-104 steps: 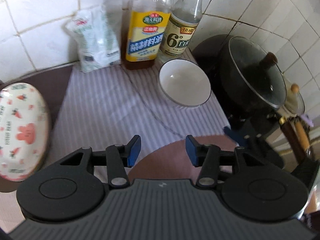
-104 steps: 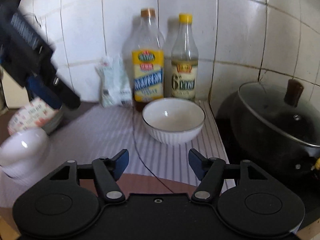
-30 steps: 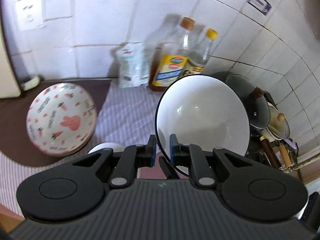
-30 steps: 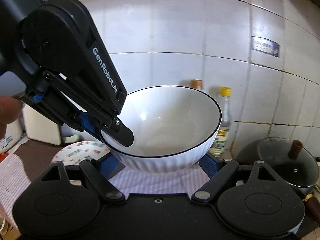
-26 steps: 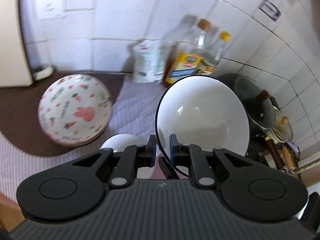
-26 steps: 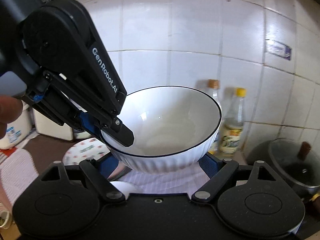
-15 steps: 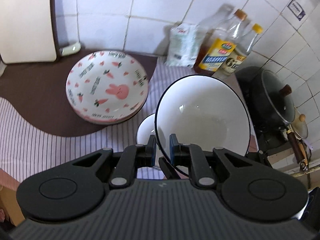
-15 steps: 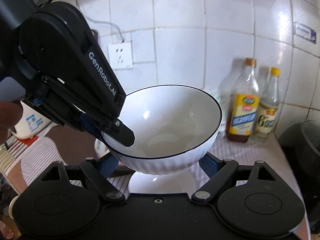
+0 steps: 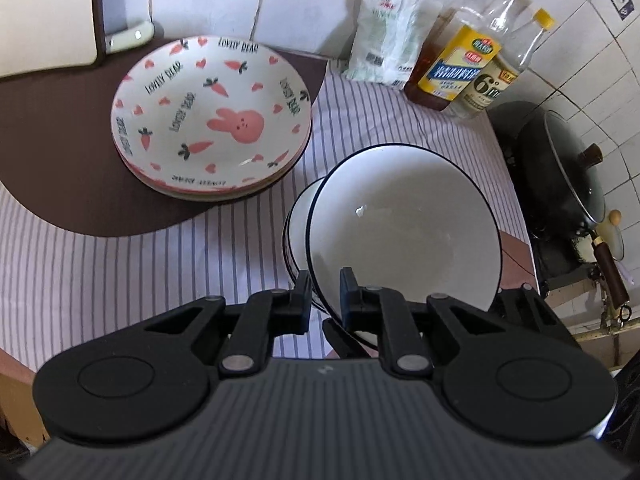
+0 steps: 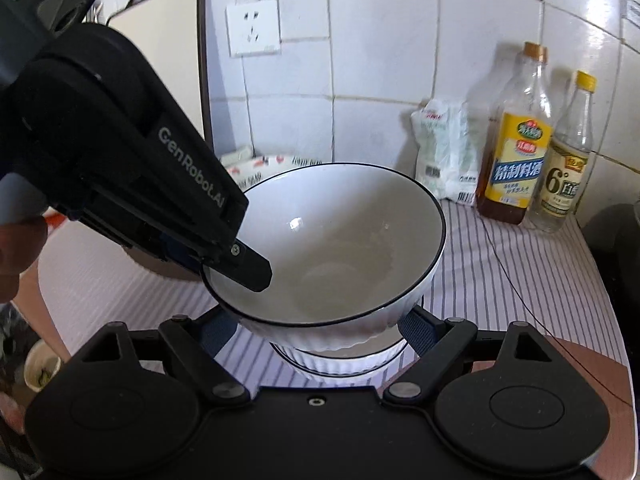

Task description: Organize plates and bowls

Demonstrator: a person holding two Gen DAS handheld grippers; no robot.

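My left gripper is clenched on the rim of the white bowl, which sits tilted over a second bowl. My right gripper spreads wide around the bowl's ribbed base; I can't tell whether its pads touch. Striped cloth, white tiled wall, a rabbit-print plate nearby.

Soft daylight is falling on both views, leaving the white wall tiles bright and slightly washed out. A small glare spot is shining inside the white bowl, and the bottles are casting faint shadows on the wall. Fisheye distortion is bending the tile lines toward the edges. The black left tool is looming dark and underexposed, and the corners are appearing soft.
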